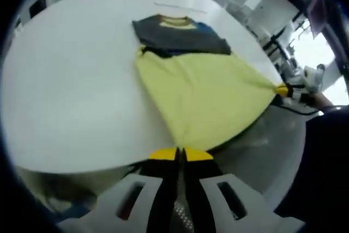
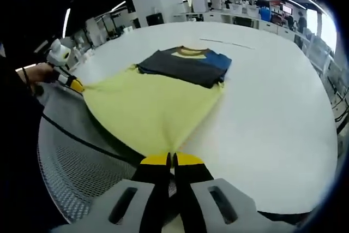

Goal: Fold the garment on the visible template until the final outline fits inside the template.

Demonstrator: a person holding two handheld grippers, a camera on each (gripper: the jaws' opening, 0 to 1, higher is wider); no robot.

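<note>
Left gripper view: left gripper [image 1: 179, 154] rises from the bottom edge, its yellow-tipped fingers [image 1: 162, 154] pressed together on the near hem corner of the T-shirt [image 1: 202, 88].
Right gripper view: right gripper [image 2: 172, 159] rises from the bottom edge, yellow-tipped fingers [image 2: 155, 160] pressed together on the other hem corner of the T-shirt [image 2: 152, 107].
Garment: yellow body with a dark grey upper part, a yellow neckband and a blue patch at one shoulder; the yellow cloth is drawn into a taut point at each pinched corner.
Garment position: upper part lies flat on the white surface [image 1: 71, 80]; the yellow lower part stretches from there toward both grippers, past the near edge of the surface.
Other gripper, left gripper view: right gripper [image 1: 283, 90] shows at the right, yellow tip on the far hem corner, a person's hand [image 1: 322, 101] behind it.
Other gripper, right gripper view: left gripper [image 2: 76, 85] shows at the left, yellow tip on the cloth corner, a hand [image 2: 38, 73] holding it.
Surface: white surface [image 2: 272, 107], broad and round-edged; a thin line mark [image 2: 226, 43] lies beyond the collar.
Template: cannot tell its outline from the pictures.
Below the edge: grey mesh panel [image 2: 76, 162] beside the right gripper.
Background: workshop benches, white pillars, ceiling strip lights, people far off.
</note>
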